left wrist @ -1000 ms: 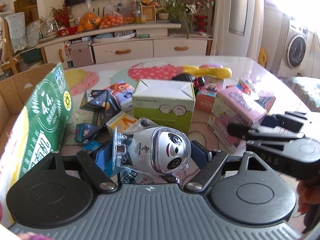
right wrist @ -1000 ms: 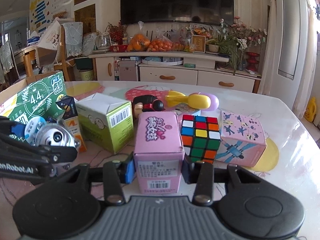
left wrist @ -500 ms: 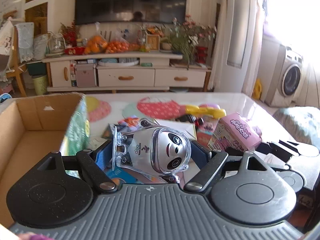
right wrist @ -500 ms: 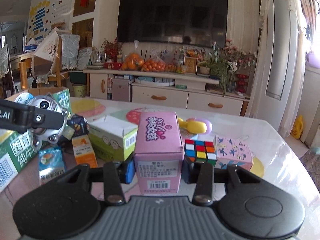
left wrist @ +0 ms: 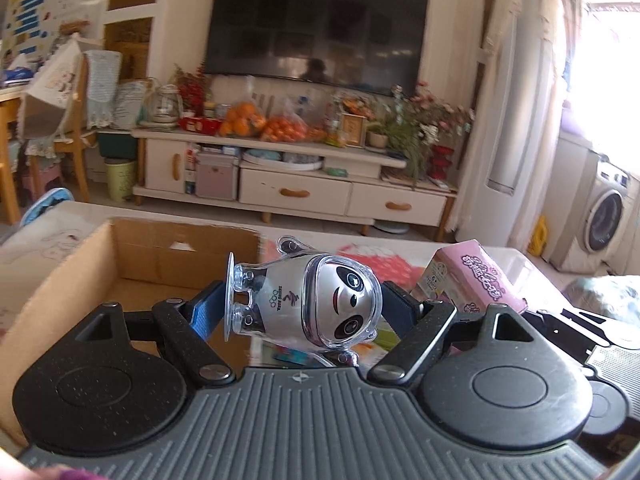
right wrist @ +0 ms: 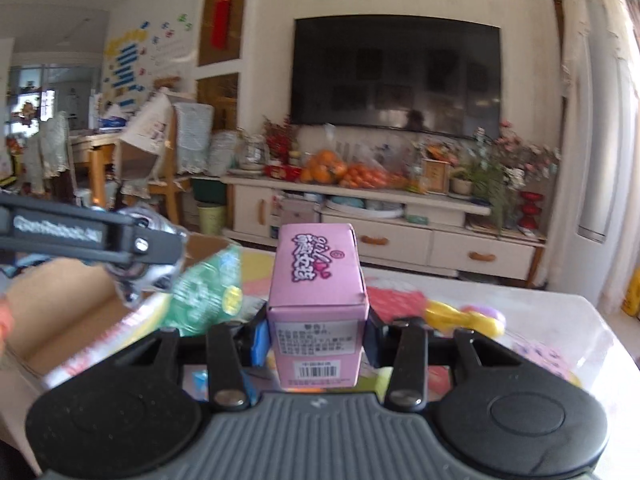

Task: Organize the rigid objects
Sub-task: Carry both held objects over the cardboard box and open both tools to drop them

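Observation:
My left gripper [left wrist: 304, 308] is shut on a silver panda mascot figurine [left wrist: 308, 304] lying sideways, held in the air at the right edge of an open cardboard box [left wrist: 80, 264]. My right gripper [right wrist: 316, 336] is shut on a pink carton [right wrist: 318, 304] with a barcode, held upright above the table. The pink carton also shows in the left wrist view [left wrist: 476, 280], to the right of the panda. The left gripper and panda show blurred at the left of the right wrist view [right wrist: 140, 268].
A green milk carton [right wrist: 204, 292] stands by the box [right wrist: 60, 312]. A yellow and purple toy [right wrist: 464, 316] and a pink patterned box [right wrist: 548, 356] lie on the table at the right. A TV cabinet [left wrist: 288, 184] stands beyond the table.
Both grippers have lifted their objects up off the table and moved left toward the cardboard box. The table items have dropped below both views.

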Available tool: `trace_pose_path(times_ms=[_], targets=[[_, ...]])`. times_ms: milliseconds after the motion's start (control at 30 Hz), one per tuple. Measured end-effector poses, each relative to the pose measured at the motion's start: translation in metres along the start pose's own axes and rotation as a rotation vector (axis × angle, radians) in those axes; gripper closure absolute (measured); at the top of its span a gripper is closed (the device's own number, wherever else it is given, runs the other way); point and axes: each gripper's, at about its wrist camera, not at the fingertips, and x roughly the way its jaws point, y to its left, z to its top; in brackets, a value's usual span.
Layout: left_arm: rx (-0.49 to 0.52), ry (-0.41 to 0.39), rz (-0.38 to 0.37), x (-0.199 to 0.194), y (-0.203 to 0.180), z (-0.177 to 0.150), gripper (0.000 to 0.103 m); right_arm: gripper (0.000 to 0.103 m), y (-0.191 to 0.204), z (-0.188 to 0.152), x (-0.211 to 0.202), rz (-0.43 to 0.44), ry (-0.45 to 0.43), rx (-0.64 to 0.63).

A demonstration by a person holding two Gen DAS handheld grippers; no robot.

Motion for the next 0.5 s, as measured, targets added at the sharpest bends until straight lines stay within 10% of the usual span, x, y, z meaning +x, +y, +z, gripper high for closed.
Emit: trace_pose_path(times_ms=[500], targets=[[-0.163, 0.077, 0.236, 0.006, 0.083, 0.009, 0.000, 0.060, 0.087, 0.027, 0.023, 0.209, 0.003, -0.020]])
